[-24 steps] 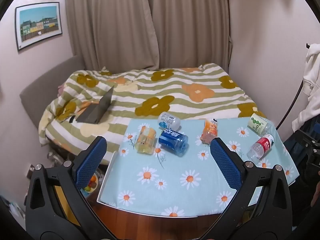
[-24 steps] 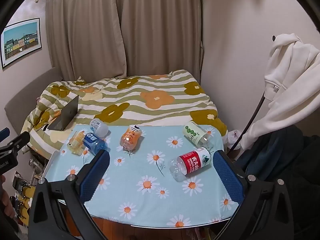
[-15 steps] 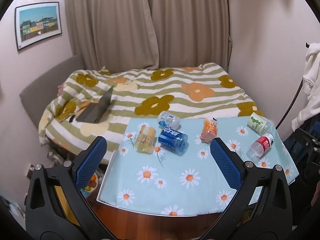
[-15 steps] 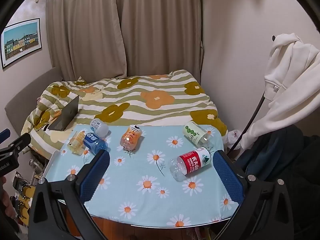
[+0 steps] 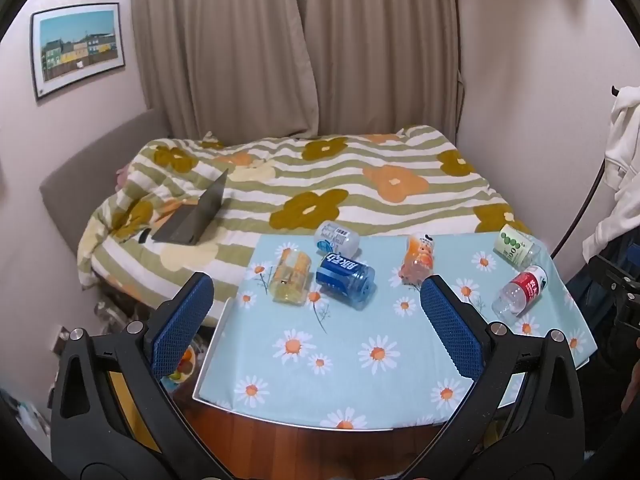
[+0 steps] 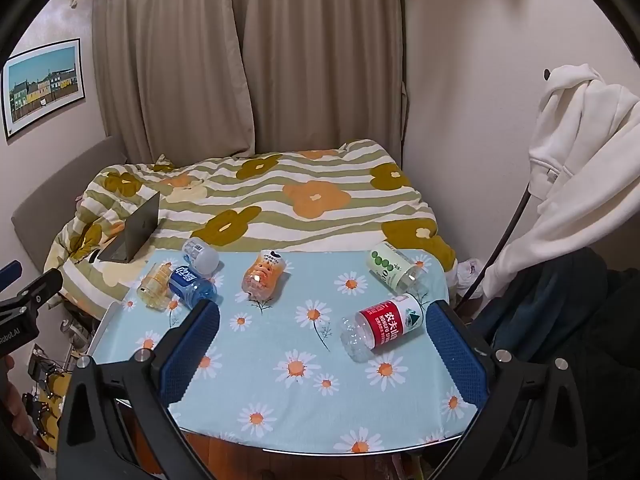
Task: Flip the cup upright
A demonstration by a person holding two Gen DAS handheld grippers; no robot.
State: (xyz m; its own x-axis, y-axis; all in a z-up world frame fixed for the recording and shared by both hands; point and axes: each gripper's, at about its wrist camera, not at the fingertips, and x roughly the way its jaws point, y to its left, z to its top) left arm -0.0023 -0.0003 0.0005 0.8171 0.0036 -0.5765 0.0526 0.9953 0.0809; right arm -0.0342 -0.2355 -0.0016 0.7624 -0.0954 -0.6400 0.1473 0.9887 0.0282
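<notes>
Left wrist view: the left gripper (image 5: 316,324) is held with its blue-padded fingers spread wide, nothing between them, above the daisy-printed light-blue surface (image 5: 360,364). Six cut plastic bottle cups are seen lying on their sides, among them a yellow-labelled cup (image 5: 291,276) touching a blue-labelled cup (image 5: 345,275). In the right wrist view, the right gripper (image 6: 324,350) is likewise spread and empty, near a red-labelled clear cup (image 6: 382,326).
</notes>
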